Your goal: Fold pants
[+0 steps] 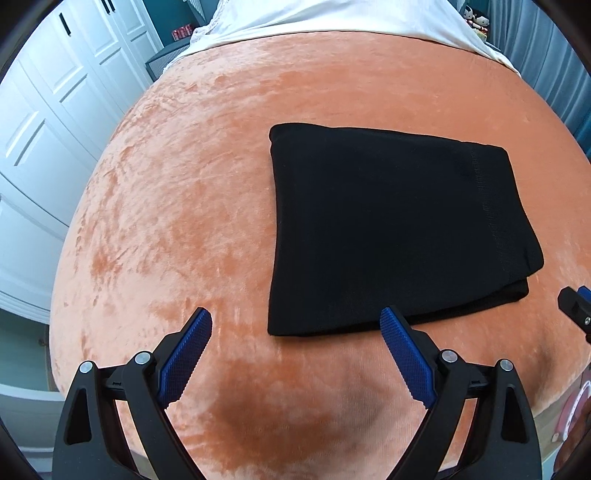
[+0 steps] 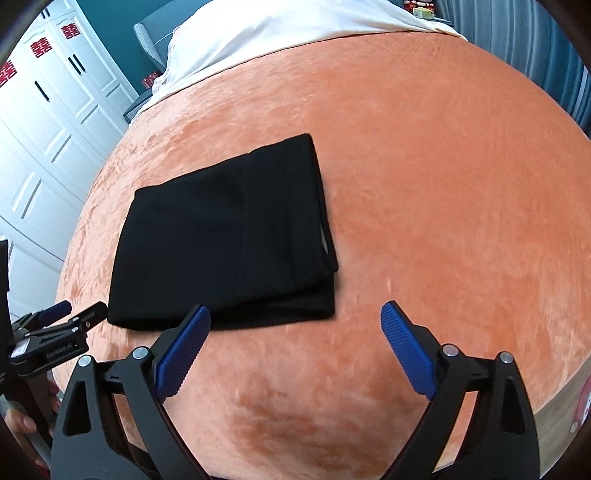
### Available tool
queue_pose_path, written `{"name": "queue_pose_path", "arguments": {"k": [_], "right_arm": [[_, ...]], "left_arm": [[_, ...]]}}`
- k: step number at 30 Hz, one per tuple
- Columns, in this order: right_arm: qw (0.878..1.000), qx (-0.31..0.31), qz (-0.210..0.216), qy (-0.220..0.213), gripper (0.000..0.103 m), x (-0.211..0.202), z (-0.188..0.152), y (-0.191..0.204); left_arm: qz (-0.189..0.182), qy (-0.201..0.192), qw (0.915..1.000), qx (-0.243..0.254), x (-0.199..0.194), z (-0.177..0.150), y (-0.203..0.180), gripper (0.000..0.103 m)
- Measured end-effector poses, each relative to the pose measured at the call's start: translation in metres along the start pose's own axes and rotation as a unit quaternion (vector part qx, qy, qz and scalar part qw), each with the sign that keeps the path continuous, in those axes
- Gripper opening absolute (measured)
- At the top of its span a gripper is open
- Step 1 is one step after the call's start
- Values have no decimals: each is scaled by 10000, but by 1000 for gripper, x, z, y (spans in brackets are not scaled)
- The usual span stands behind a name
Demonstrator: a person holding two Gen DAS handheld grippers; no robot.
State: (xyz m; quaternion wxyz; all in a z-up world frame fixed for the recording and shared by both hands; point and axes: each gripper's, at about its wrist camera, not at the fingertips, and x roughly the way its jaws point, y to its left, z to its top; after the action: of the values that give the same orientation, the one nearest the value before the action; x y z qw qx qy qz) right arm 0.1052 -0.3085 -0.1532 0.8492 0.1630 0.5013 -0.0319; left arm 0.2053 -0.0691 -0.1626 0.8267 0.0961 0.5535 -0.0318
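Note:
The black pants (image 1: 391,225) lie folded into a flat rectangle of several layers on the orange blanket (image 1: 192,206). They also show in the right wrist view (image 2: 225,236), left of centre. My left gripper (image 1: 295,321) is open and empty, just short of the pants' near edge. My right gripper (image 2: 295,314) is open and empty, near the pants' near right corner. The left gripper also shows at the left edge of the right wrist view (image 2: 70,317). A tip of the right gripper (image 1: 576,306) shows at the right edge of the left wrist view.
A white sheet (image 1: 332,18) covers the far end of the bed. White wardrobe doors (image 1: 48,122) stand to the left, beyond the bed's edge. A dark bedside unit (image 1: 166,59) sits at the far left corner. Blue curtains (image 2: 546,48) hang on the right.

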Motion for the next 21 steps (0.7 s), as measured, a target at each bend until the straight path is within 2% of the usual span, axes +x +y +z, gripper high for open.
{"name": "queue_pose_path", "arguments": {"k": [10, 14, 19, 21], "right_arm": [[9999, 136, 51, 56, 96, 5, -2, -3], [9997, 208, 72, 69, 96, 13, 10, -6], [9999, 145, -13, 56, 96, 29, 30, -5], [9999, 22, -110, 114, 96, 41, 37, -2]], "left_arm": [[-142, 191, 9997, -8, 14, -1, -1, 91], [-418, 337, 9984, -193, 27, 8, 2, 91], [-350, 421, 9983, -210, 45, 21, 1, 91], [-488, 543, 9971, -207, 57, 26, -1, 91]]}}
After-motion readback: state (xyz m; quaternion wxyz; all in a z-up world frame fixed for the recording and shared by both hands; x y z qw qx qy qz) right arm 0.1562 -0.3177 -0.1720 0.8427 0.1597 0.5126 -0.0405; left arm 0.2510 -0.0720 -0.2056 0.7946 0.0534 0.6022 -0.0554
